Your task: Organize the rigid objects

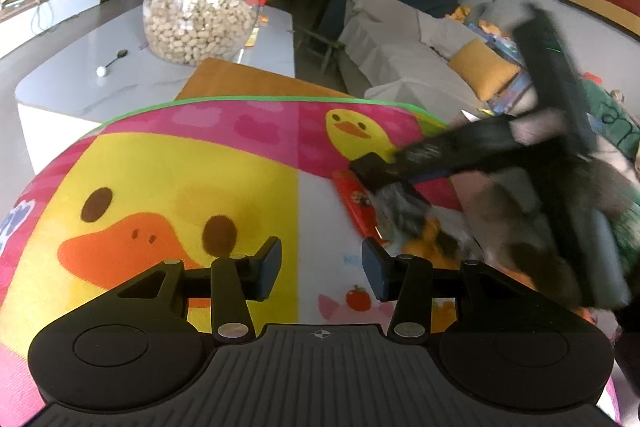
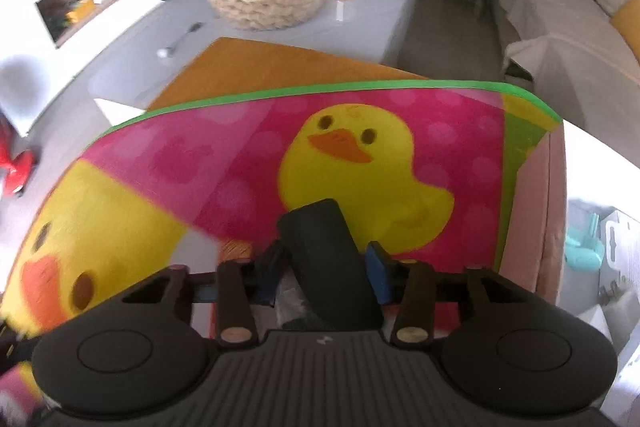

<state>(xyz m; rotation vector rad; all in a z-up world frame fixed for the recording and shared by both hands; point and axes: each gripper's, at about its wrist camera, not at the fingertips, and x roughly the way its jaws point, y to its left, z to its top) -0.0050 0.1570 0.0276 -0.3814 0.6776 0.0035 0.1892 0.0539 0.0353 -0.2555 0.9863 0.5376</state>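
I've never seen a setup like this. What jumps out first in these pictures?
The bright duck-print mat in pink and yellow fills the foreground of both views. Behind it on the grey table stands a big glass jar of peanuts. In the right wrist view the right gripper clamps a black block, while the left gripper hangs open above the mat.

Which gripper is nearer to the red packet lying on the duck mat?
Right. In the left wrist view the right gripper sits at the red packet, holding a black block. The left gripper hangs open, short of it.
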